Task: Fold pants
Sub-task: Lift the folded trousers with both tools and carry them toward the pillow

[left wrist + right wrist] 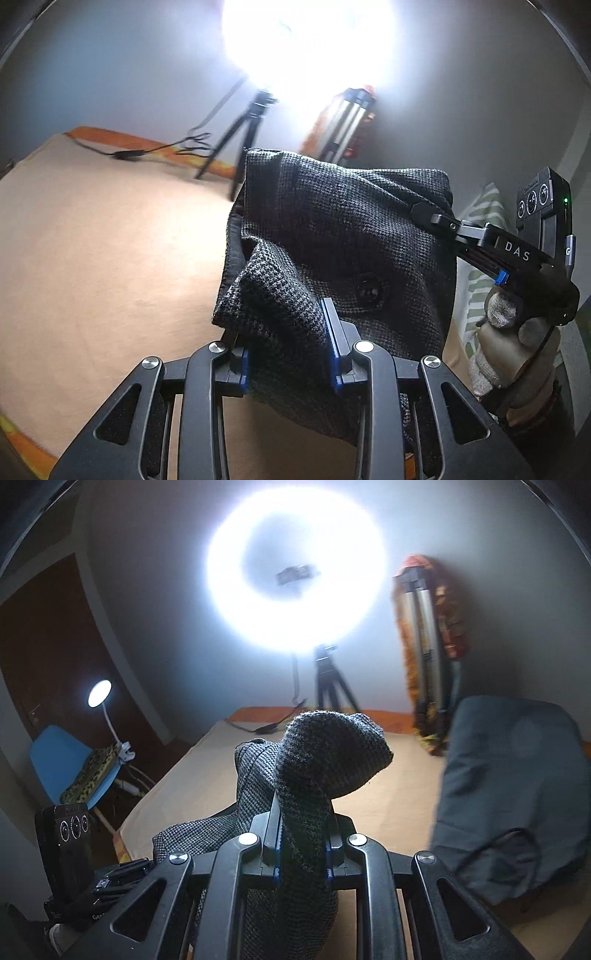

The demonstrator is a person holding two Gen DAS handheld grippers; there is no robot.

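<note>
The pants (343, 236) are dark grey woven cloth with a black button, held up in the air above a beige bed sheet (103, 251). My left gripper (290, 343) is shut on a bunched edge of the pants between its blue pads. My right gripper (421, 212) enters from the right in the left wrist view, clamped on the upper right part of the cloth. In the right wrist view the right gripper (301, 834) is shut on a twisted bundle of the pants (325, 760) that stands up over its fingers.
A bright ring light on a black tripod (328, 679) stands at the far end of the bed, with a cable (147, 151) on the sheet. A second tripod (424, 627) leans at the wall. A dark blue cushion (509, 794) lies right. A blue chair (70, 768) and lamp stand left.
</note>
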